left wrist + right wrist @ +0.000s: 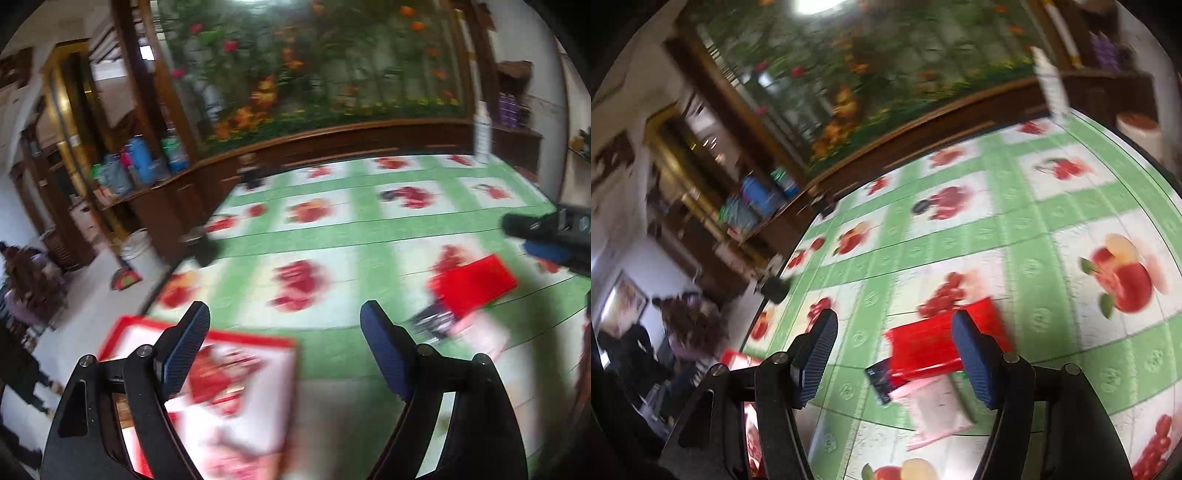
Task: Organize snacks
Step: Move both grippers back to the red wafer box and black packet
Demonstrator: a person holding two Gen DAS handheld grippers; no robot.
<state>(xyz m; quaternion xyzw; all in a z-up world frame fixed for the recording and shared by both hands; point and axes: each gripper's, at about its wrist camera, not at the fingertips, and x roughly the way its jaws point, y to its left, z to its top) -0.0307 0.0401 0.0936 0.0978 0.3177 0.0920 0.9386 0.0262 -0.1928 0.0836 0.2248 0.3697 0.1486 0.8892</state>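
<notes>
A red snack packet [931, 347] lies on the fruit-patterned tablecloth [1034, 229], overlapping a dark packet [879, 380] and a pale pink packet [938, 410]. My right gripper [894, 332] hovers above them, open, with nothing pressed between its blue pads. In the left wrist view the same red packet [476, 284] lies to the right, with the right gripper [546, 236] above it at the frame edge. My left gripper [284, 317] is open and empty over a red-bordered white box [229, 387] at the table's near left corner. The picture is motion-blurred.
A white bottle [482, 133] stands at the table's far edge. Small black objects [201, 243] sit on the left edge. A wooden cabinet with a flower picture [314, 74] backs the table. A person [22, 288] sits at the left; a white bucket [138, 251] stands on the floor.
</notes>
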